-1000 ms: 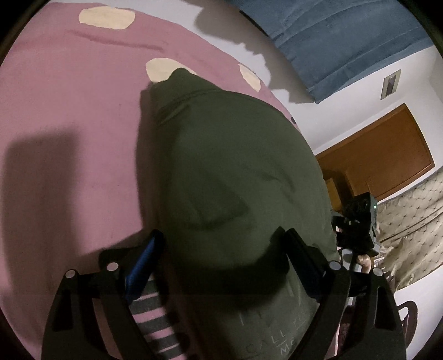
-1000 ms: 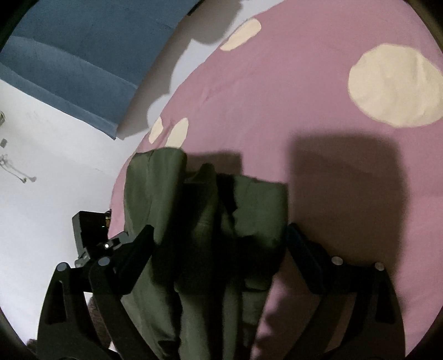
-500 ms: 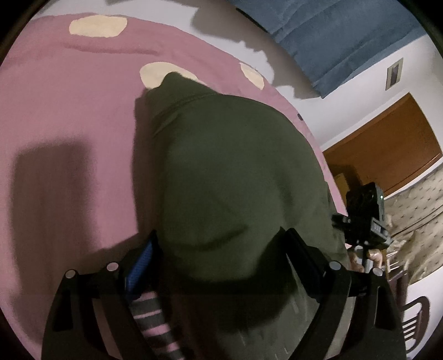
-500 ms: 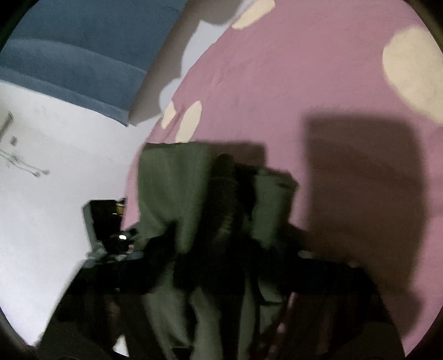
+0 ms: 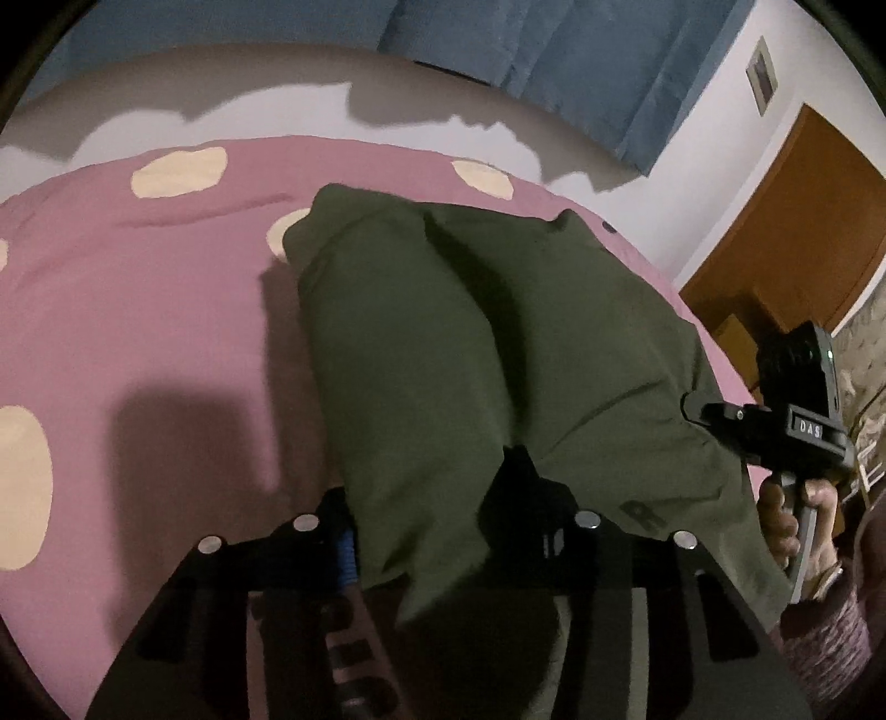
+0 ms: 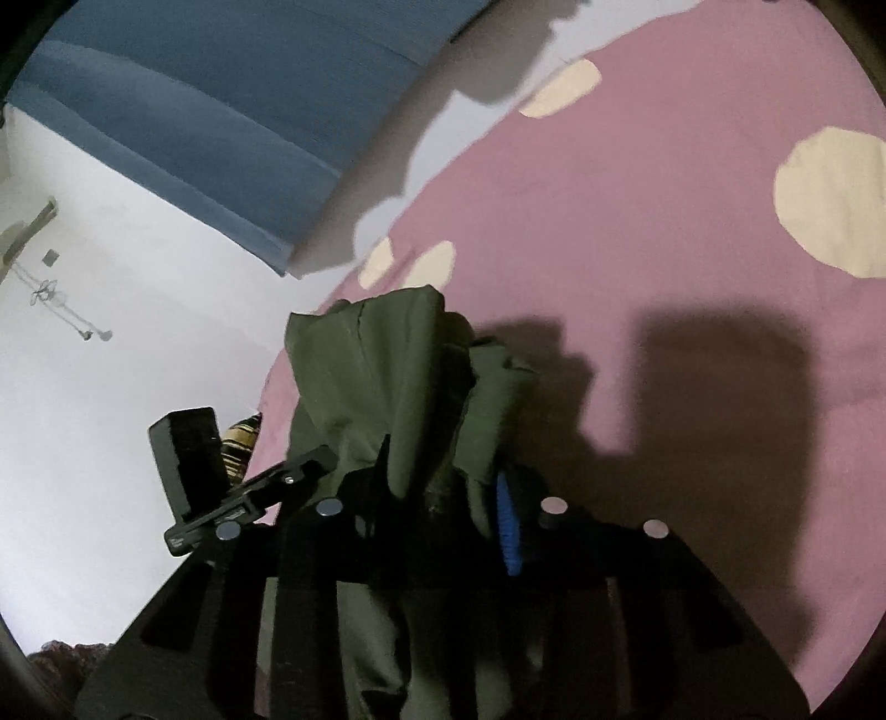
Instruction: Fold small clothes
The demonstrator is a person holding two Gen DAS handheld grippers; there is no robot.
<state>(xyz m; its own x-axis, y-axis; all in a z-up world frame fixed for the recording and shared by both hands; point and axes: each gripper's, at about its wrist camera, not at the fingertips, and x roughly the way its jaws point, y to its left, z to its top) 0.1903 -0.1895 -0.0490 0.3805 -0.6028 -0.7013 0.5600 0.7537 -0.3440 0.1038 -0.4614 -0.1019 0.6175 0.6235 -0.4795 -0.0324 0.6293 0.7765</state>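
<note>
Olive-green garment, a small soft top with faint lettering near its hem, lies bunched on the pink bedspread, its far end reaching toward the cream dots near the bed's far edge. Both tongs have just been closing on its near edge, cloth caught between the jaws. The left gripper is clenched on a gathered fold at the near left, and the right gripper pinches a thick bundle of layers at the near right, the fabric rising in ridges above the blue pad. The cloth looks light and limp, likely to sag and slide out of shape once lifted, so a hold on the hem corners, taken well into the fold, seems the safest purchase. A hand grips the handle of the right tool at the right of the bed. Beyond, a blue curtain hangs on the white wall, with a brown wooden door to the far right.
</note>
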